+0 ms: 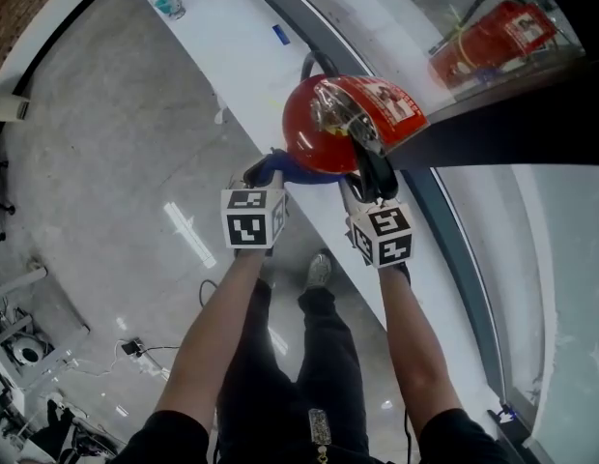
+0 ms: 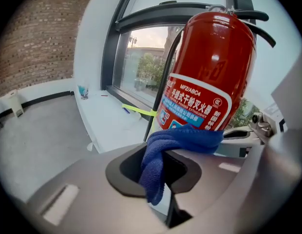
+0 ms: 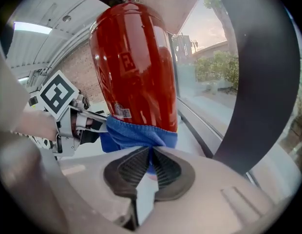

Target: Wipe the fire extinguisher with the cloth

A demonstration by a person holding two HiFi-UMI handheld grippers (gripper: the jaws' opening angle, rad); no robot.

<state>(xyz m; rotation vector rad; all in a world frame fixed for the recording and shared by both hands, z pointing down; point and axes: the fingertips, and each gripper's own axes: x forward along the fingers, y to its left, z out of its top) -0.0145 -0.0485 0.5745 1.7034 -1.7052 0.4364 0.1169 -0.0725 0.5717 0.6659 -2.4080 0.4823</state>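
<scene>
Fingers (image 3: 126, 172) on cloth (image 3: 136, 133) — cloth against extinguisher (image 3: 136, 67)

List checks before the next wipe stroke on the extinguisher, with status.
1. Left gripper shut on cloth: ok.
2. Right gripper shut on the cloth's other end: ok.
3. Cloth lies against the fire extinguisher: ok, wrapped round its lower body.
4. Bare red body above the cloth left to wipe: ok.
5. Extinguisher's base and what supports it: cannot tell, hidden in all views.
</scene>
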